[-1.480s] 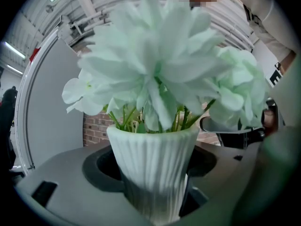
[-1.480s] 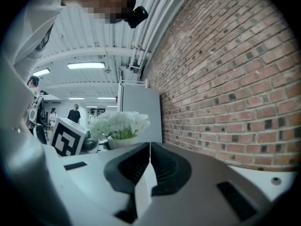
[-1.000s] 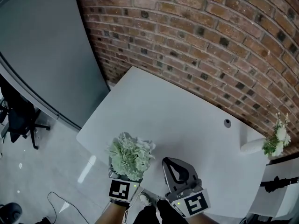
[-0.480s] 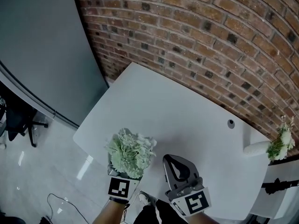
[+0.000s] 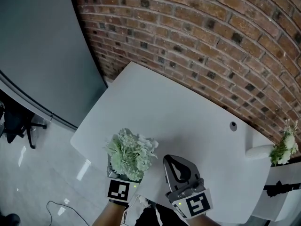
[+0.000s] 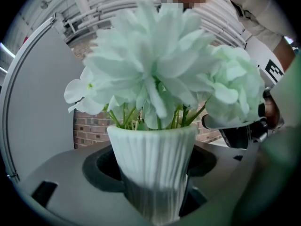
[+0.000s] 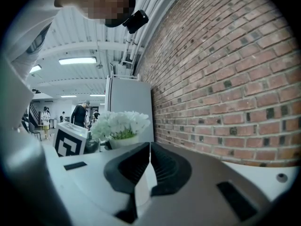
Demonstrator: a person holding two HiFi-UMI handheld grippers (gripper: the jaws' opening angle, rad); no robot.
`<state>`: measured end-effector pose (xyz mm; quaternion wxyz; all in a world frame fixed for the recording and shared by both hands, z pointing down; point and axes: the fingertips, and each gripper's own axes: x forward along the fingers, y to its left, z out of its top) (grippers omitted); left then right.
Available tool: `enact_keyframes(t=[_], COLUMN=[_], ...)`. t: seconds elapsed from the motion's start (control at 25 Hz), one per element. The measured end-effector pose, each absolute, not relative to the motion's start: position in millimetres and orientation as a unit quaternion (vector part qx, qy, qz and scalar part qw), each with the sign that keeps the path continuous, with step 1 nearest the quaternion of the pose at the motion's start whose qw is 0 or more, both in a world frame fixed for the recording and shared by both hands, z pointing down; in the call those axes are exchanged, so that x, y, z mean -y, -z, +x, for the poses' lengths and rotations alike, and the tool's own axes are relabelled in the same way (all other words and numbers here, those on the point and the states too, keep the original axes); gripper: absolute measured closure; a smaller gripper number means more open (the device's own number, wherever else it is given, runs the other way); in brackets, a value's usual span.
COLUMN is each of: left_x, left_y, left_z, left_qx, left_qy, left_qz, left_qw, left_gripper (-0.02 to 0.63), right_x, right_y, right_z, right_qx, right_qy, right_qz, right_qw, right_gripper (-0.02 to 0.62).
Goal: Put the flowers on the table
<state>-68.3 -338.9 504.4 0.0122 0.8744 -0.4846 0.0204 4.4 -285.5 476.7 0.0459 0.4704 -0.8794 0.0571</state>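
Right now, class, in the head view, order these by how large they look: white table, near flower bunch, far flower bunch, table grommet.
Largest to smallest:
white table
near flower bunch
far flower bunch, smaller perhaps only through distance
grommet

Your left gripper points level, its jaws spread wide and pressed on either side of the ribbed vase between the fingers. Your right gripper sits just beside it, jaws closed tip to tip with nothing between them.

I ran two matching units: the left hand-held gripper and right hand-held gripper had grey moulded shells, black ribbed pads, and a white cube bearing black square markers and a green light.
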Motion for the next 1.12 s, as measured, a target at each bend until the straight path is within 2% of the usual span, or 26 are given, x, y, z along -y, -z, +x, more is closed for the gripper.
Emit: enact_keyframes(t=[1.12], left_x=[335], left_y=[-512], left_z=[-68], left_qx=[0.459], left_qy=[-0.012], left_qz=[0.888], left_qw=[0.013], left_gripper=[0.253], right_x=[295], right_y=[-485], right_z=[5], right_qx=[0.876], right_qy=[-0.067], right_qz=[0.475], right_qw=[0.048], right_gripper=[0.575])
